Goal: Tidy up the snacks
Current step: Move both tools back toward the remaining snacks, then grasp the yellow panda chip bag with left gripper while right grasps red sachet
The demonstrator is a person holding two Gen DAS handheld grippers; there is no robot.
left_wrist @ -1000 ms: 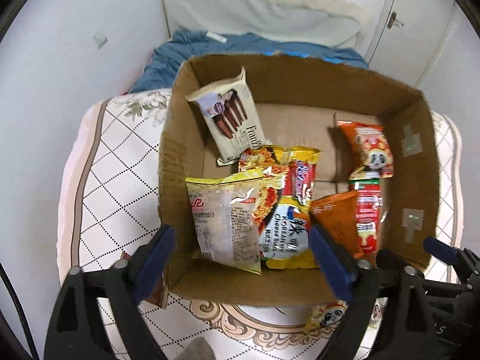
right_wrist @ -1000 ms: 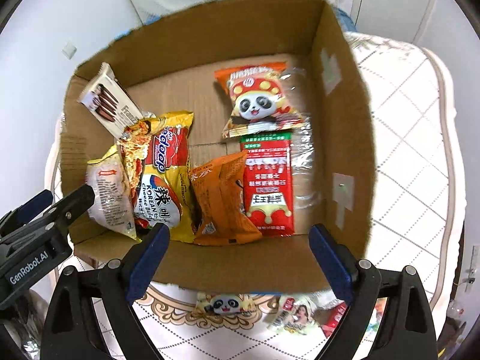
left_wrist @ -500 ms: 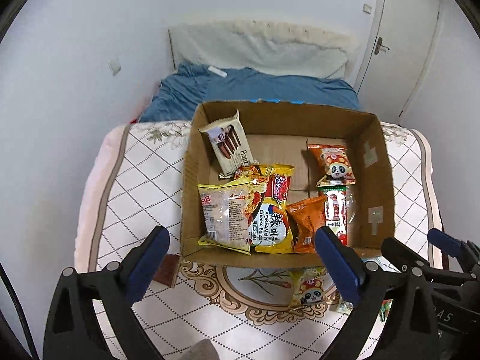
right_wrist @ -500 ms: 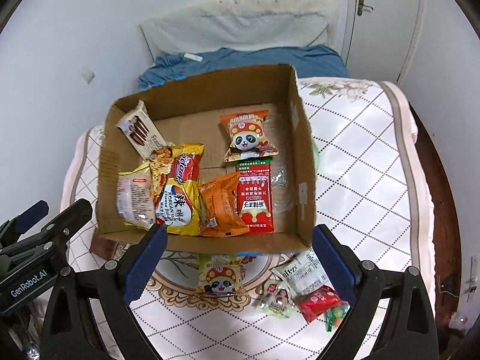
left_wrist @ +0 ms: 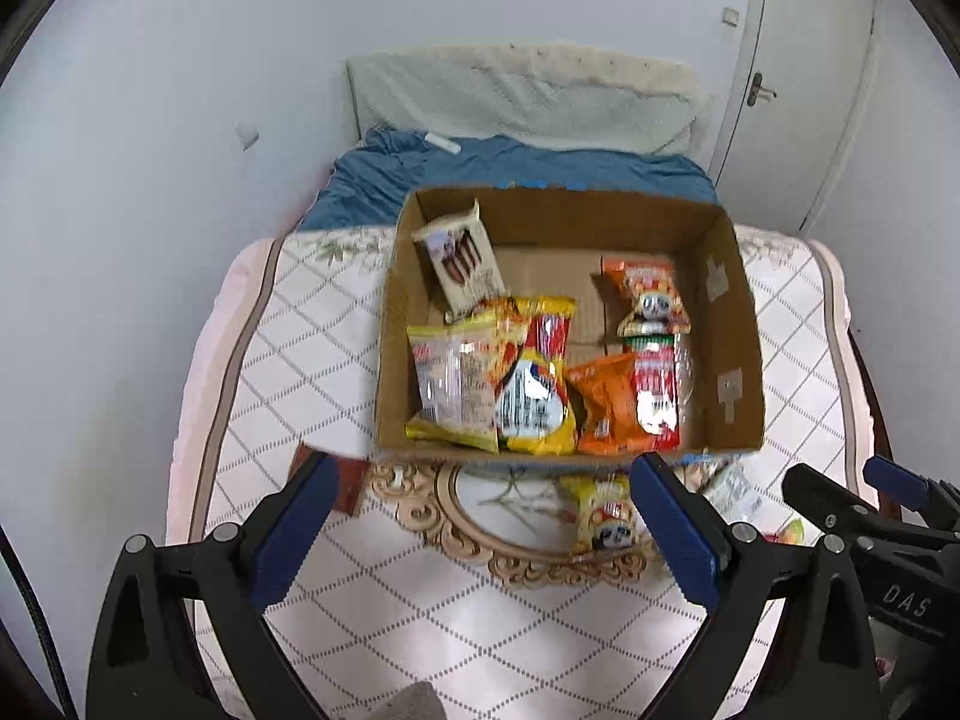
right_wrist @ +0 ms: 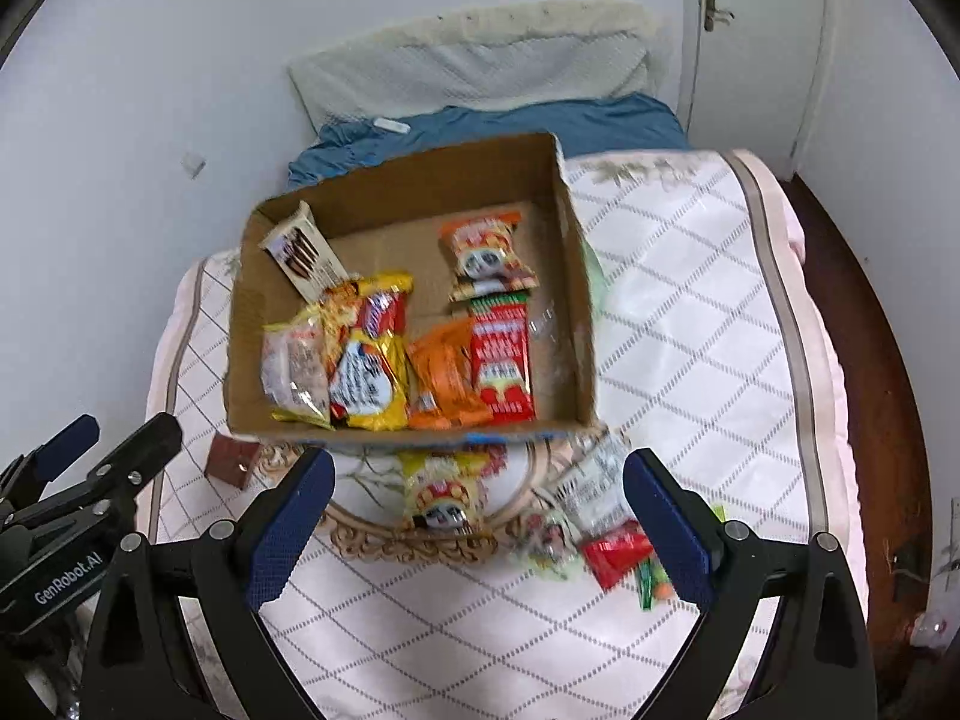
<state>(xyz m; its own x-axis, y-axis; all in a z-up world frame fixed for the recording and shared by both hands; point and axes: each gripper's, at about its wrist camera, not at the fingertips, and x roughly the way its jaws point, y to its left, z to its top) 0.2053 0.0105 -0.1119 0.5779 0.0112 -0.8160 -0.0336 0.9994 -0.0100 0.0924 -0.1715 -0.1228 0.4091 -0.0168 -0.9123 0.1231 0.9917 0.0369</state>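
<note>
Progress: about half | brown cardboard box (right_wrist: 576,300) on bed holds six packets | yellow panda packet (right_wrist: 441,495), red wrapper (right_wrist: 615,549), brown bar (right_wrist: 231,461) left outside | your left gripper (left_wrist: 480,531) and right gripper (right_wrist: 477,525) both wide, empty

Your left gripper (left_wrist: 480,531) spread wide and empty at the frame's bottom, cardboard box (left_wrist: 741,360) of snack packets at centre on the quilted bed (left_wrist: 288,360), panda packet (left_wrist: 603,519) loose below it, your right gripper (left_wrist: 888,510) at lower right.
</note>
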